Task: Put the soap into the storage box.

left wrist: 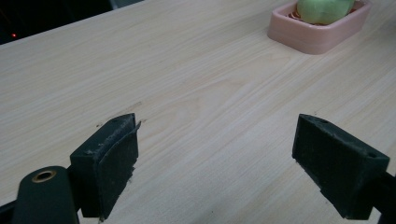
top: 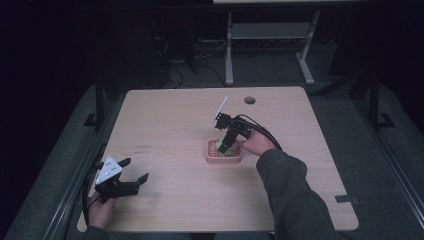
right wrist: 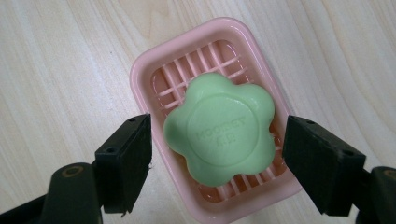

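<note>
right gripper (right wrist: 217,154), pointing straight down, its jaws spread wide on either side of a green flower-shaped soap bar (right wrist: 219,127); neither pad touches the bar, so nothing is gripped. the soap lies on the ribbed floor of a pink soap dish (right wrist: 140,70), which stands near the middle of the table (top: 165,125), nearer its right edge than its left. the step in hand appears to be either the approach to grasp the soap or the release after setting it down; the pictures do not settle which. a grasp would call for closing squarely across the lobes, clear of the dish rim. in the high view the right hand (top: 257,143) is held over the dish with the forearm entering from the near edge. left gripper (top: 134,170), jaws likewise apart and empty, held low by the near left corner, aimed along the tabletop towards the dish.
</note>
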The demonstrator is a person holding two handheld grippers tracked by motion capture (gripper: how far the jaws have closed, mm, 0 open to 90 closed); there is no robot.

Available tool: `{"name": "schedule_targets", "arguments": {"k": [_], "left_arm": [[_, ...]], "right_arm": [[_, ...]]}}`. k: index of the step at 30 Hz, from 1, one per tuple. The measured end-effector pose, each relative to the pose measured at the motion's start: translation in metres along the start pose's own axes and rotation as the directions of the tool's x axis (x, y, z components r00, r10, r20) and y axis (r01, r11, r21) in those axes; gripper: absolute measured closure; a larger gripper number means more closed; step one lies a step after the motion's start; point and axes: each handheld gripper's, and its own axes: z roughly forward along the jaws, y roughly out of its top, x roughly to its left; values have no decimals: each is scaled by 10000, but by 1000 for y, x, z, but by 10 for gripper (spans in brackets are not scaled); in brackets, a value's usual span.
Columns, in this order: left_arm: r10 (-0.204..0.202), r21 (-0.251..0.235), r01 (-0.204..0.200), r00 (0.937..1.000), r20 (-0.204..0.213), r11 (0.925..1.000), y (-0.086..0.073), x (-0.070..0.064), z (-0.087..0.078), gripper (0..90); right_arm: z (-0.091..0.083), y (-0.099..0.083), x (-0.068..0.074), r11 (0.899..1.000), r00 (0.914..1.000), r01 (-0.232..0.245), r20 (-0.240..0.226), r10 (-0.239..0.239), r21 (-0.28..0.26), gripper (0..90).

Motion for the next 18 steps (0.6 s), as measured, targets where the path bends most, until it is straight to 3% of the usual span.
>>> {"name": "schedule_targets", "arguments": {"k": [18], "left_arm": [[-40,-19,40,10000,27,10000,0,-1,0,141]], "right_arm": [[-15,-14,-3,9988,9995,-282,-116,277,-400,224]]}}
